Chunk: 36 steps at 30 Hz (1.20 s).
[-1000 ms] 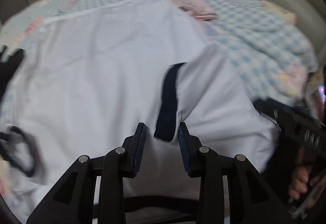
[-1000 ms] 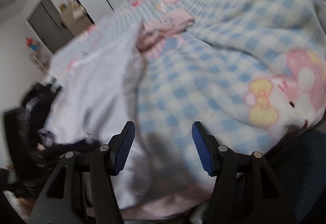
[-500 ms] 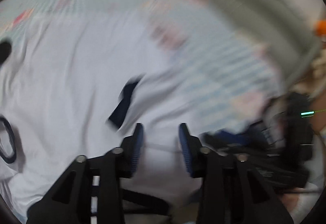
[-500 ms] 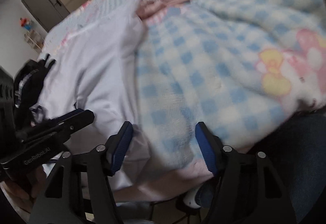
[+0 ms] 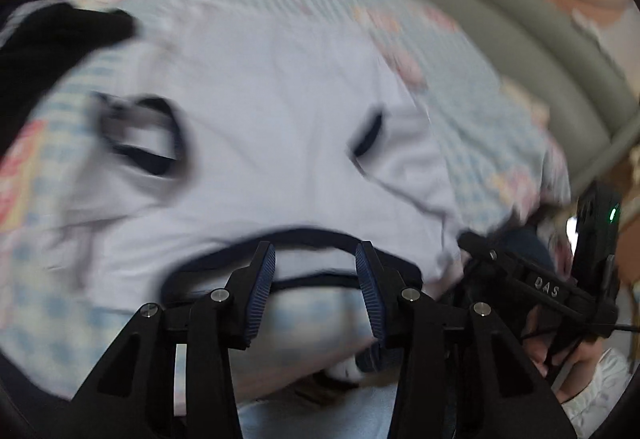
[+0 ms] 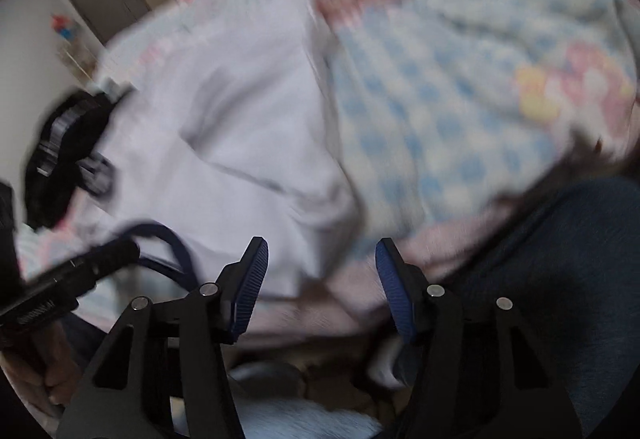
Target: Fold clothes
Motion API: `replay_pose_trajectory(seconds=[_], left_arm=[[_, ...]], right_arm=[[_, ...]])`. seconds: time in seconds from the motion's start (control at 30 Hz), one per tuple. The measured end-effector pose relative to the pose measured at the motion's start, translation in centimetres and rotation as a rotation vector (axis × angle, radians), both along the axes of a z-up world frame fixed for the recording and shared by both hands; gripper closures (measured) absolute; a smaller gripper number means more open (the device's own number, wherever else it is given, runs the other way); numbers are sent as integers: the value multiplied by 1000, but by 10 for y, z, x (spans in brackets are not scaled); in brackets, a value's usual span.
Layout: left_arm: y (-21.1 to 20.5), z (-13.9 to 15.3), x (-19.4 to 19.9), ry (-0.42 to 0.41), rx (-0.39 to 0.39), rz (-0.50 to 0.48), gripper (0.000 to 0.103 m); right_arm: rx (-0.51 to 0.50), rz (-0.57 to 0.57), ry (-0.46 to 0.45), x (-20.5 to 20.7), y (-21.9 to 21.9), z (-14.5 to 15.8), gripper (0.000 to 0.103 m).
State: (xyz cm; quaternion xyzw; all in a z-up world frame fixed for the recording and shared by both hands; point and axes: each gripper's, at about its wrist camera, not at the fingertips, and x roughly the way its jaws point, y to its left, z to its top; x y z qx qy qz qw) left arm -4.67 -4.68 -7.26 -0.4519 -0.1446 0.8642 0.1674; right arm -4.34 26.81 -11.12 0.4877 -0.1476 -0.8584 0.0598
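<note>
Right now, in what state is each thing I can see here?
white shirt: spread on the bed, both sleeves folded inward
checked blanket: rumpled beside the shirt
black garment: bunched, unfolded
left gripper: closing, pads apart, at navy collar
right gripper: closing, holding nothing

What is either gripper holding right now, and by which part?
Nothing. The left gripper hangs over the white shirt, jaws closing on nothing; the right gripper is closing, empty too.
</note>
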Motion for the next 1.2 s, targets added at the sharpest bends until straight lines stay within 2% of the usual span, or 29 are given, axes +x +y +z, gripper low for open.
replay_pose_trajectory(seconds=[0.1,0.2,0.33,0.4,0.47,0.57,0.63,0.7,0.73,0.77,0.8,0.87,0.9,0.93,1.0,1.03,1.13,1.2], left_arm=[[-46,-1,6,-10,38,156,60],[-90,-5,19,-19,69,289,60],[-128,-23,34,-66,93,404,60],[-135,-38,32,-101,173,389,54],[-130,-47,26,-120,225,350,53],[-119,-47,15,-107,160,324,53],[-116,-51,4,-118,145,344,53],[-117,-54,-5,-130,123,367,61],[-116,-54,-7,-138,62,390,67],[-115,-55,-9,-145,2,412,85],[-115,-55,-10,-152,-38,428,91],[-117,-57,-5,-162,-24,438,91],[-118,-55,-2,-153,14,438,89],[-121,-52,2,-131,93,431,87],[-128,-45,11,-67,255,425,69],[-129,-39,15,-28,290,425,68],[-111,-13,21,101,189,366,68],[-89,-10,18,111,120,290,68]], right_arm=[[-83,9,6,-1,2,-4,45],[-114,-40,-52,-4,12,-20,51],[-109,-92,31,-1,17,-5,51],[-104,-108,23,-2,19,-5,51],[-102,-116,-4,-5,18,-8,51],[-76,-83,-44,-9,11,-18,51],[-62,-62,-58,-11,8,-23,51],[-66,-50,-68,-11,8,-27,50],[-70,-50,-79,-12,9,-31,50],[-54,-50,-87,-13,8,-34,52],[-13,-51,-89,-14,6,-34,57],[87,-55,-86,-14,3,-33,57],[118,-53,-82,-13,2,-32,57],[135,-50,-75,-12,0,-30,57],[110,-48,-54,-10,2,-27,57],[65,-43,-45,-9,5,-25,57],[-108,-20,-25,-7,14,-22,54],[-157,-8,-29,-8,15,-24,55]])
